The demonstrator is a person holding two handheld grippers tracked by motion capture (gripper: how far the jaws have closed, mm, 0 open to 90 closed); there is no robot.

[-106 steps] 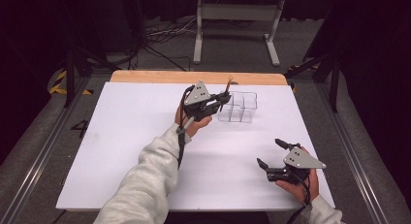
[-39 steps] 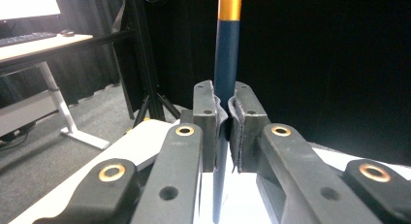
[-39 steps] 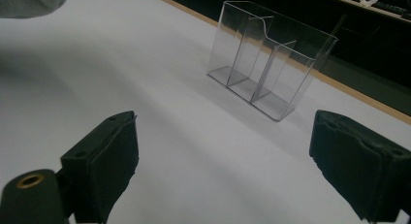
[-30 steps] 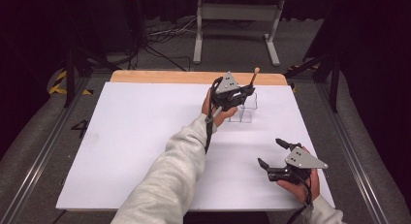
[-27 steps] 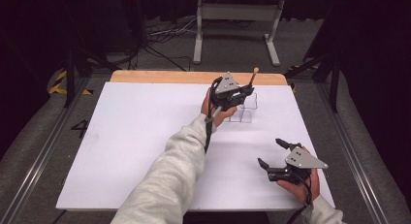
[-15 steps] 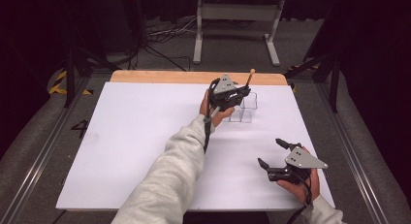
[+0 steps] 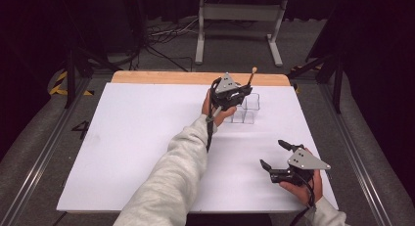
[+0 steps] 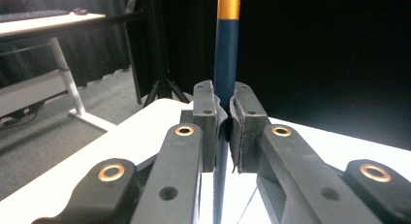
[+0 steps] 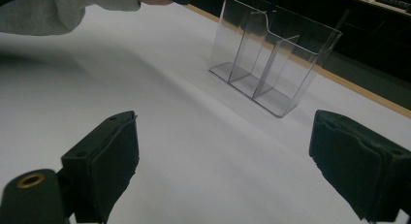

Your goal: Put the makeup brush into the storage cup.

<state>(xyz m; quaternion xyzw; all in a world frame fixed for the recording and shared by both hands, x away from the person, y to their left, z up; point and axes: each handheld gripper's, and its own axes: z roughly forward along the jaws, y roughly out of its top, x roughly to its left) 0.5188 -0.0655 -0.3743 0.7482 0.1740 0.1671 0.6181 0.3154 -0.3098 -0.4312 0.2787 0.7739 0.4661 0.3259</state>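
The left gripper [image 7: 241, 93] is hovering over the far half of the white table [image 7: 137, 138], right above a clear plastic organizer [image 7: 246, 108] whose compartments are standing open to the top. Its jaws are clamping tight on a slim paintbrush [image 7: 250, 78], whose dark blue handle is running upright between the pads in the left gripper view [image 8: 224, 73], with an orange band higher up the shaft. In the high view the brush's pale tip is poking up and slightly away from the person, past the gripper's grey plate, while the lower end is dropping toward the organizer (which compartment it is lining up with cannot be told, since the gripper is covering it there). In the right gripper view a thin dark shaft is showing at the organizer's [image 9: 271, 49] top edge, near the end compartment closest to the sleeve [image 9: 68, 8].

The right gripper [image 7: 278, 157] is resting low at the near right part of the table, well apart from the organizer, held in the person's right hand [image 7: 304, 187]. Its jaws are standing wide apart with nothing between them; in its own view the two black pads [image 9: 109, 161] are framing bare white tabletop, with the organizer standing upright beyond them.
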